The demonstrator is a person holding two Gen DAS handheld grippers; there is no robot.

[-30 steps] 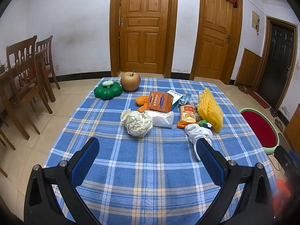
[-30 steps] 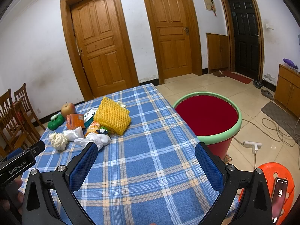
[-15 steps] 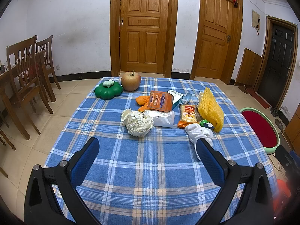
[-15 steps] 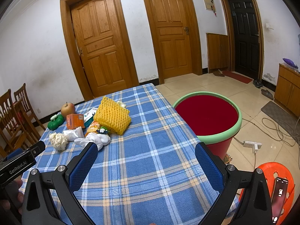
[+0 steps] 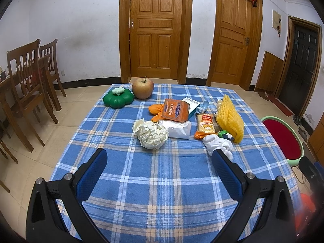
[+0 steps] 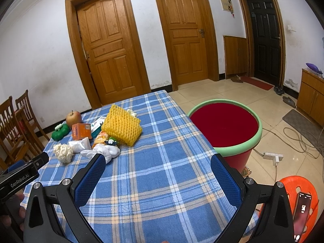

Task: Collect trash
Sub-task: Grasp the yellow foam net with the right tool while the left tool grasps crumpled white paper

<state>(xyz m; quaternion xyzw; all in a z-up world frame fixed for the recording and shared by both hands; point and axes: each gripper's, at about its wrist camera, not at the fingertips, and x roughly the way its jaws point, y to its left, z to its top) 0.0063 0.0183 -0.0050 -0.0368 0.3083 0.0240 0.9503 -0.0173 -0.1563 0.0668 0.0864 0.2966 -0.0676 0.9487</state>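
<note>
Collection not yet started: left gripper (image 5: 159,160) and right gripper (image 6: 158,165) spread wide, empty. Next: reach crumpled paper (image 5: 150,134), then bin (image 6: 224,124).

We see bare tablecloth (image 5: 162,182) nearer than the crumpled paper ball (image 5: 150,134). Behind it, litter crowds together, seemingly touching.

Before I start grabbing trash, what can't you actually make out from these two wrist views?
- Red bin contents: the right wrist view shows only its red inside; the left wrist view cuts it at the edge.
- Orange box print: too small to read.
- Items behind the yellow foam net: hidden in the right wrist view.
</note>
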